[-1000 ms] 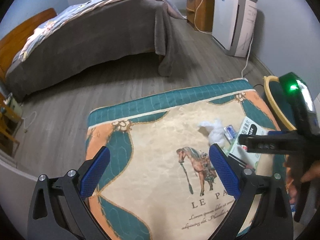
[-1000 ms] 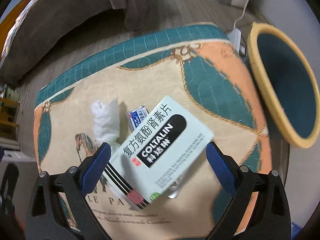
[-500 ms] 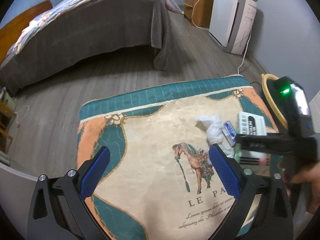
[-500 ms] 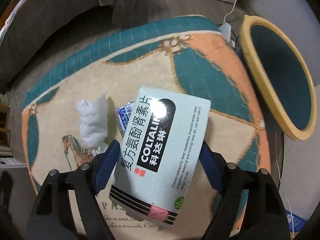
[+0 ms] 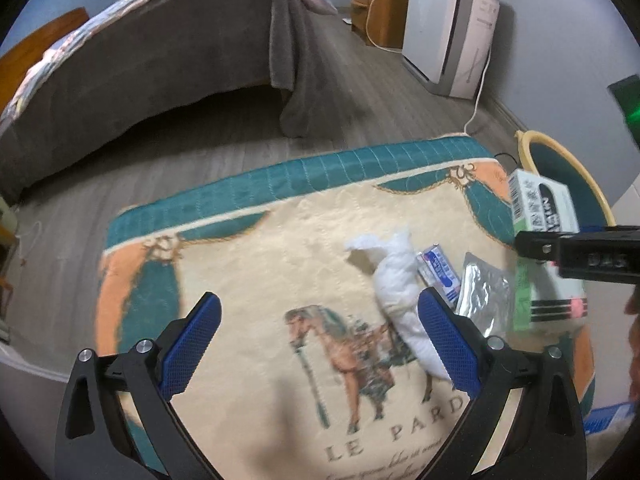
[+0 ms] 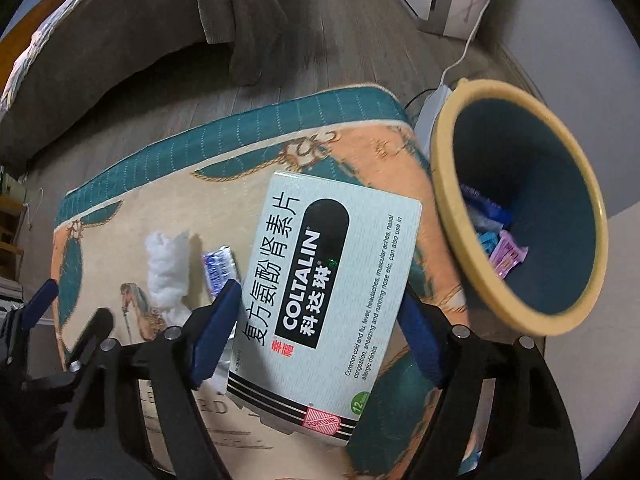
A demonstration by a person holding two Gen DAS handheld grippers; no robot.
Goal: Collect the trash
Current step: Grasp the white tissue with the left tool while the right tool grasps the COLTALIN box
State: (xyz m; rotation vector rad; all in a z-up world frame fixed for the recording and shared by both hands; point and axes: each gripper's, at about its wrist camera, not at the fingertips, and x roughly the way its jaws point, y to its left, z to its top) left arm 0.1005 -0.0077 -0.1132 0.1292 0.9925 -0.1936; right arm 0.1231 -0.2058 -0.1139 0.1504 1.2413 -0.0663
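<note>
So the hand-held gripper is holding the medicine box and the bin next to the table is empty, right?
Not quite. The bin isn't empty: the right wrist view shows wrappers inside it. The rest is right: the right hand-held gripper holds the medicine box.

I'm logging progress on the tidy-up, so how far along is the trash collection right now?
Done: several wrappers already lie in the bin. In hand: the right gripper is clamped on the Coltalin box, lifted off the cloth near the bin. Left: the white wad, the small blue packet and the foil blister lie on the cloth; the left gripper hangs open above it.
</note>
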